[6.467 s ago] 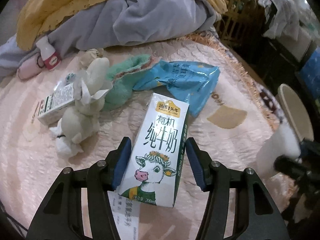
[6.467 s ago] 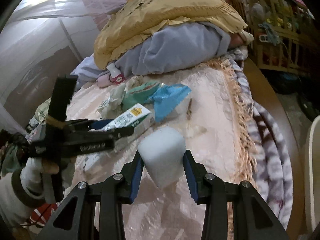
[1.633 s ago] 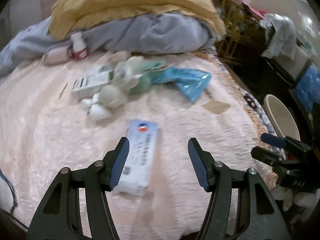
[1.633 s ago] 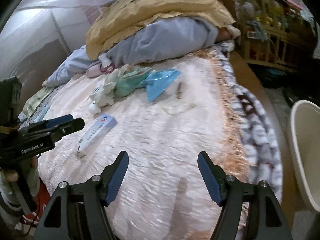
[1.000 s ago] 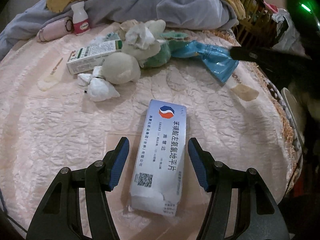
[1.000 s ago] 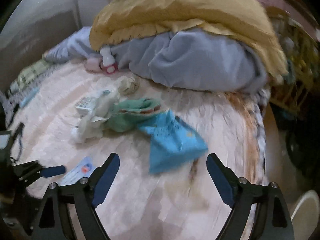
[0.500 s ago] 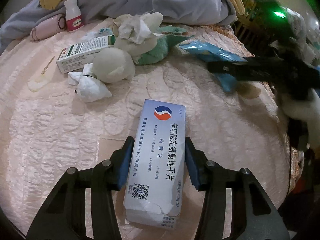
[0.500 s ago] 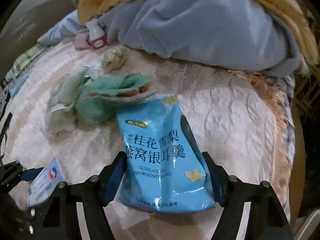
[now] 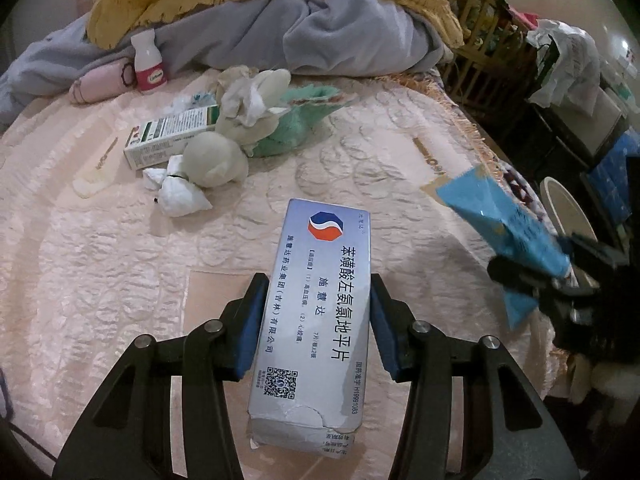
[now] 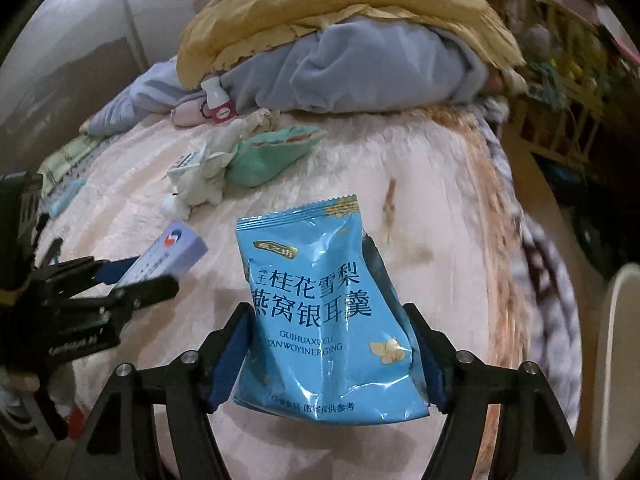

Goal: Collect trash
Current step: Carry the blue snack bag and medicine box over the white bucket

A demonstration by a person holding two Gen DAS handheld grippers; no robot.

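Note:
My left gripper (image 9: 316, 328) is shut on a pale grey medicine box (image 9: 320, 312) with a red and blue logo, held just above the pink bedspread (image 9: 100, 272). My right gripper (image 10: 332, 344) is shut on a blue snack packet (image 10: 320, 300), lifted off the bed. In the left wrist view that blue packet (image 9: 504, 224) hangs at the right, in the other gripper. In the right wrist view the medicine box (image 10: 168, 256) shows at the left, in the left gripper (image 10: 132, 280).
Further back on the bed lie a green and white carton (image 9: 168, 140), crumpled tissues (image 9: 180, 196), a beige soft toy (image 9: 224, 156), a green cloth (image 9: 296, 124) and a small white bottle (image 9: 148, 64). Grey and yellow bedding (image 9: 320, 28) is piled behind. A pale bin (image 9: 564, 212) stands right of the bed.
Both grippers closed on their items: the left on the medicine box, the right on the blue packet. The right one has since carried the packet off the bed toward the right edge.

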